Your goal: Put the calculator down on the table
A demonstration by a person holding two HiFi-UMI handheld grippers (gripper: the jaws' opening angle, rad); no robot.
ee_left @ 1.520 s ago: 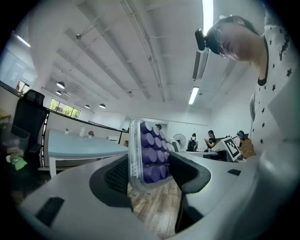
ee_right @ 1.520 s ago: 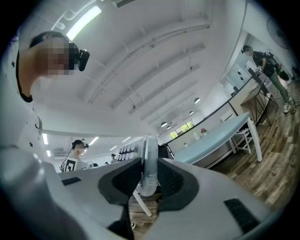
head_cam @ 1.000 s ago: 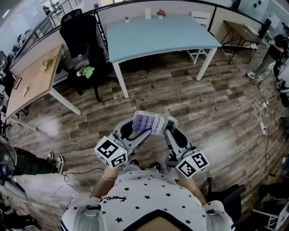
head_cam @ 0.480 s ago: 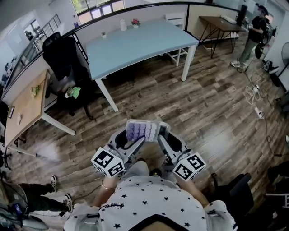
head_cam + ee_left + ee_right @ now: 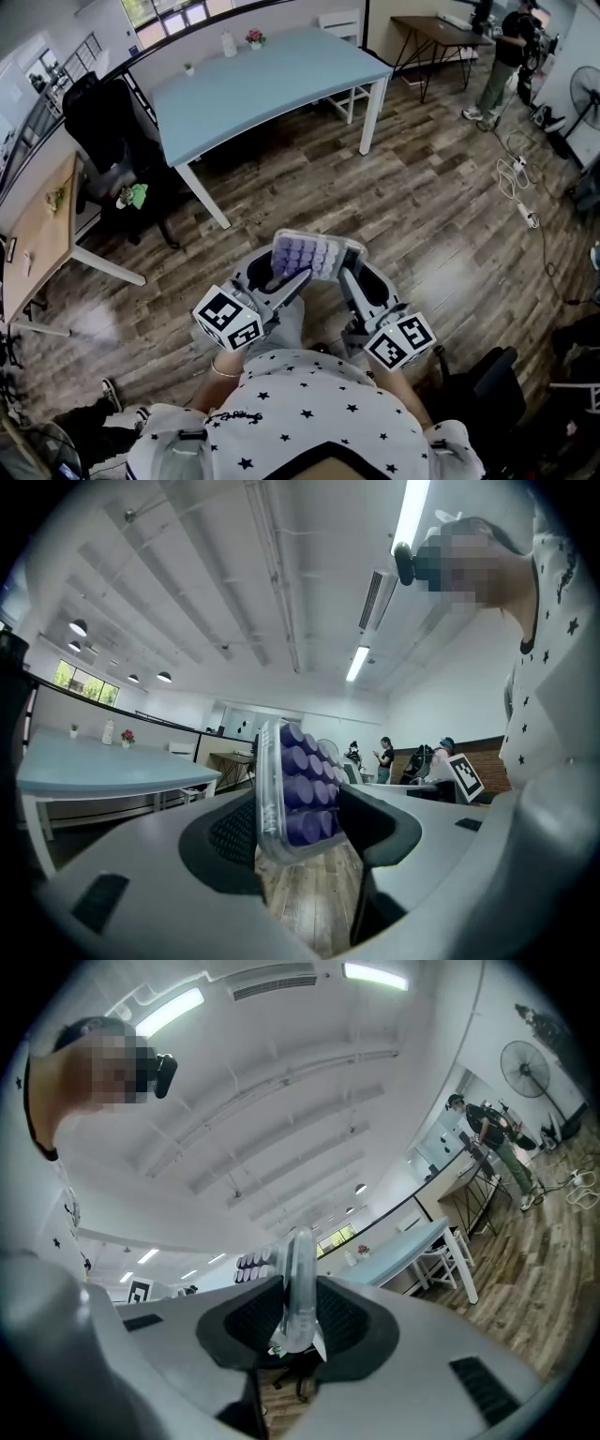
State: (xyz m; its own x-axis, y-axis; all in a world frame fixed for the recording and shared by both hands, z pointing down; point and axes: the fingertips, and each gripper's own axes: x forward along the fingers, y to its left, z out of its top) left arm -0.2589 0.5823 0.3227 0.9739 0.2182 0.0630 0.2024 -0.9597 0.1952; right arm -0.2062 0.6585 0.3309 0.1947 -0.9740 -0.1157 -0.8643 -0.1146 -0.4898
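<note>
A calculator (image 5: 314, 255) with purple keys in a clear case is held in the air over the wooden floor, in front of the person's starred shirt. My left gripper (image 5: 281, 272) is shut on its left end and my right gripper (image 5: 349, 267) on its right end. In the left gripper view the calculator (image 5: 295, 794) stands on edge between the dark pads, keys turned to the right. The right gripper view shows its thin clear edge (image 5: 300, 1288) pinched between the pads. The light blue table (image 5: 253, 80) stands ahead, some way off.
A black office chair (image 5: 103, 150) stands left of the blue table, and a wooden desk (image 5: 37, 234) lies at the far left. A person (image 5: 506, 47) stands by a desk at the back right. Cables (image 5: 516, 187) trail on the floor at right.
The whole view has swung: the blue table has slid left and sits a little nearer. Both grippers keep the same hold on the calculator, carried along together.
</note>
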